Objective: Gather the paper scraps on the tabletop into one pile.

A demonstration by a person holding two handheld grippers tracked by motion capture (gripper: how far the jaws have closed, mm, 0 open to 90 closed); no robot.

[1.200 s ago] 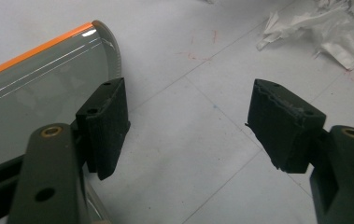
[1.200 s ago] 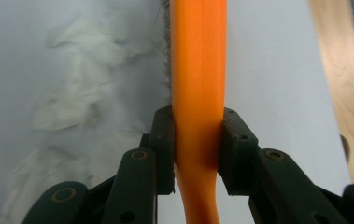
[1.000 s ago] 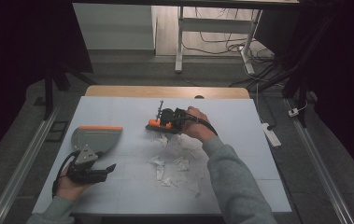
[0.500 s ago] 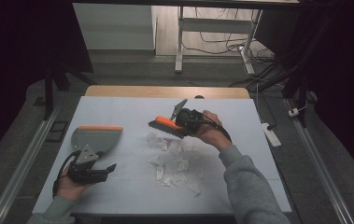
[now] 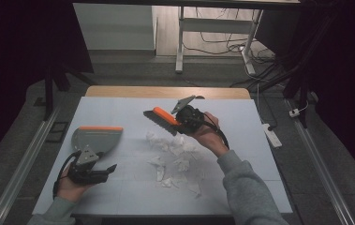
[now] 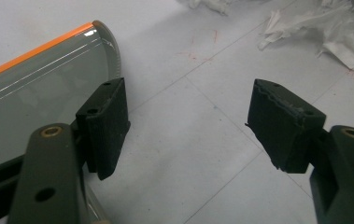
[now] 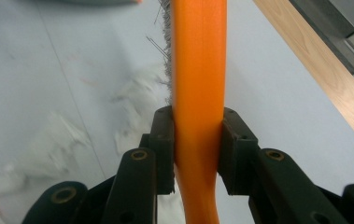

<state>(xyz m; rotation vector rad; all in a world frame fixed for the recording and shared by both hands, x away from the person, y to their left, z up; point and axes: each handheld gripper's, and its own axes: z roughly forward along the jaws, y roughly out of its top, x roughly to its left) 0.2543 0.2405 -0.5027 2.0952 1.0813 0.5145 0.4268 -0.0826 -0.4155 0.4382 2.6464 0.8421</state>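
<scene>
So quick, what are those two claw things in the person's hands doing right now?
Left gripper: open, holding nothing, beside the grey plastic dustpan with orange edge.
Right gripper: closed on the orange-handled brush.

dustpan (image 6: 34, 93) cut off left, paper scraps (image 7: 132, 102) blurred

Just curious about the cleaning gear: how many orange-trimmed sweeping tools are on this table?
2. The orange-handled hand brush is gripped by the right gripper, above the torn white paper scraps. The grey orange-edged dustpan lies beside the open left gripper.

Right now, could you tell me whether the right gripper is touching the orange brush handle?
Touching. In the right gripper view, the right gripper has both black jaws pressed flat against the sides of the orange brush handle, with no gap showing.
</scene>
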